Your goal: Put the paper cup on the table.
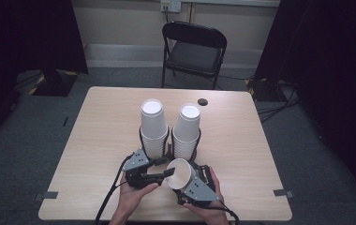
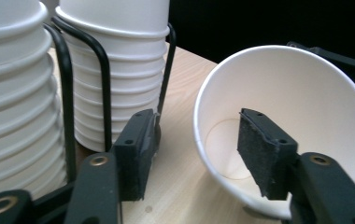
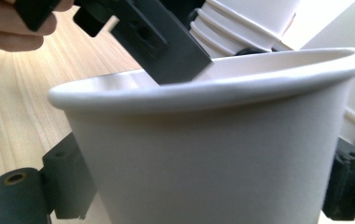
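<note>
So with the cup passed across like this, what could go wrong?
1. The left gripper straddles the cup rim with open jaws; pulling away carelessly could snag the rim.
2. The right gripper holds the cup by its thin wall, which may crumple.
3. The stacks in the wire rack stand close and could be bumped.

Floor point(image 1: 21, 136): grey carpet
Chair point(image 1: 194, 49): black folding – beyond desk's far edge
Curtains point(image 1: 326, 56): dark, both sides
Wall point(image 1: 120, 21): beige
</note>
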`<action>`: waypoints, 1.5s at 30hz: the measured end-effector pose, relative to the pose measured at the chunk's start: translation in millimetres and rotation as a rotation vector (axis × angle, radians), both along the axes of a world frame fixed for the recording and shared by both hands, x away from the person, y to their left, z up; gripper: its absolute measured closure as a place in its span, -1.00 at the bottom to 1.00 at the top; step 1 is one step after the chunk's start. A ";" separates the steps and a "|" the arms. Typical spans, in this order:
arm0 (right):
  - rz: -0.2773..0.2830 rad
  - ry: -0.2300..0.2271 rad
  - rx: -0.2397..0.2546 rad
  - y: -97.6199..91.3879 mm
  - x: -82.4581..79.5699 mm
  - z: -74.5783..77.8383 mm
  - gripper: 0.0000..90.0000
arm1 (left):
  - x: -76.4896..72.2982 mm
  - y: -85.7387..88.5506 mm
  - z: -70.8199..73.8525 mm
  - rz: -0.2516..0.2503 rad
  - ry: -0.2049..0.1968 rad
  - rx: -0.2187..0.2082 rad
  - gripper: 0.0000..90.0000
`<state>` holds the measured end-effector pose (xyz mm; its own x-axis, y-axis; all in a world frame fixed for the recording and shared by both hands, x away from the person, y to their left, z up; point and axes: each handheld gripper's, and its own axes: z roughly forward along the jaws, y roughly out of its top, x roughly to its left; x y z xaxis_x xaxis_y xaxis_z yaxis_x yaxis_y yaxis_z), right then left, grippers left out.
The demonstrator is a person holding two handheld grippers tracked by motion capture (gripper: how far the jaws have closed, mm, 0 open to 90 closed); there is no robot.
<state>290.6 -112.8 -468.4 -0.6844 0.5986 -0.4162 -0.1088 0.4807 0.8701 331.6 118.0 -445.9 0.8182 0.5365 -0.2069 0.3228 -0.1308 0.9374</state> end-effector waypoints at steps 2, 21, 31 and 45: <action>-0.005 0.034 0.042 -6.0 4.6 -1.2 -0.74 | 1.7 1.6 -0.9 0.006 0.004 -0.004 -0.07; -0.089 0.130 0.221 -39.9 15.4 -9.1 -0.74 | 3.1 27.5 -17.7 0.082 0.005 -0.031 -0.46; -0.133 0.133 0.255 -52.9 28.6 -4.7 -0.74 | -1.2 39.0 -29.9 0.106 -0.006 -0.016 -0.64; -0.205 0.163 0.362 -76.9 48.4 11.4 -0.74 | -11.4 54.0 -46.9 0.226 -0.033 0.039 -0.66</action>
